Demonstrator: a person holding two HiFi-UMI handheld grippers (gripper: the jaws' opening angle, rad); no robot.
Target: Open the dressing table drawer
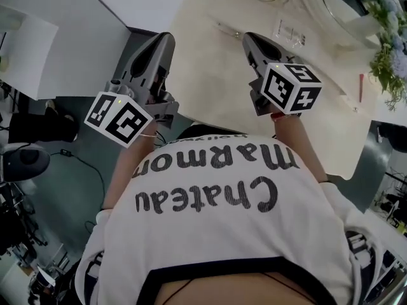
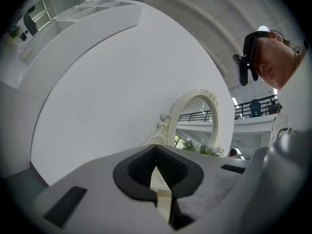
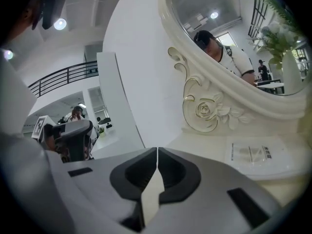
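Two sets of fingers are pressed together and hold nothing: left gripper (image 1: 164, 40) and right gripper (image 1: 249, 40) hover at the cream counter (image 1: 210, 75). The drawer shows in no view. Finding its handle and pulling are judged yet to do.

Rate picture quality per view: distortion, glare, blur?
Head view: even light, sharp, dressing table bright but readable. Left gripper view: strong fisheye bends the wall, dark vignette, mirror frame sharp. Right gripper view: same fisheye and vignette, ceiling lamp flares top left.
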